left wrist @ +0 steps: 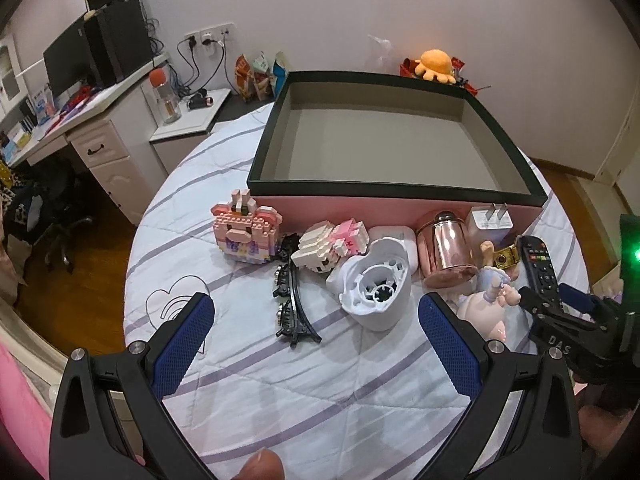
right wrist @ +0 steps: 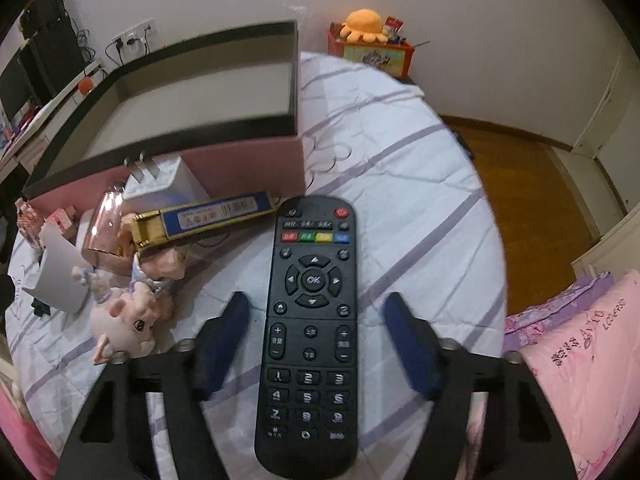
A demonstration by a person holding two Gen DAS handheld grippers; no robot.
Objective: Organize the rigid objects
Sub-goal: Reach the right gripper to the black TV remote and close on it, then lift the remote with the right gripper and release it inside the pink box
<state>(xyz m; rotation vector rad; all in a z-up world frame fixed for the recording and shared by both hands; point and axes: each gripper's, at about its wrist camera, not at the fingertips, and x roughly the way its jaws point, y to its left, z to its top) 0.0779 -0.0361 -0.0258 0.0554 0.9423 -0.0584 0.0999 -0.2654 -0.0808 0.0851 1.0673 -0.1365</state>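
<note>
Two blue-padded grippers over striped quilt [right wrist: 420,184]. Right gripper [right wrist: 316,344] straddles black plastic remote control [right wrist: 310,320], "OK" key readable, pads clear of its sides; remote flat on quilt beside pink black-rimmed box [right wrist: 240,160]. Left gripper [left wrist: 316,344] spread wide, empty.

Open black-rimmed pink cardboard box [left wrist: 396,204] sits empty, top unobstructed. In front of its near wall, clutter packs tight: pink brick-built toy [left wrist: 244,230], white plastic cylinder [left wrist: 376,284], rose-gold metal jar [left wrist: 446,250], black remote control [right wrist: 310,320]. Striped white-and-lilac quilt [left wrist: 320,380] lies bare nr the camera & right of the remote [right wrist: 420,208].
</note>
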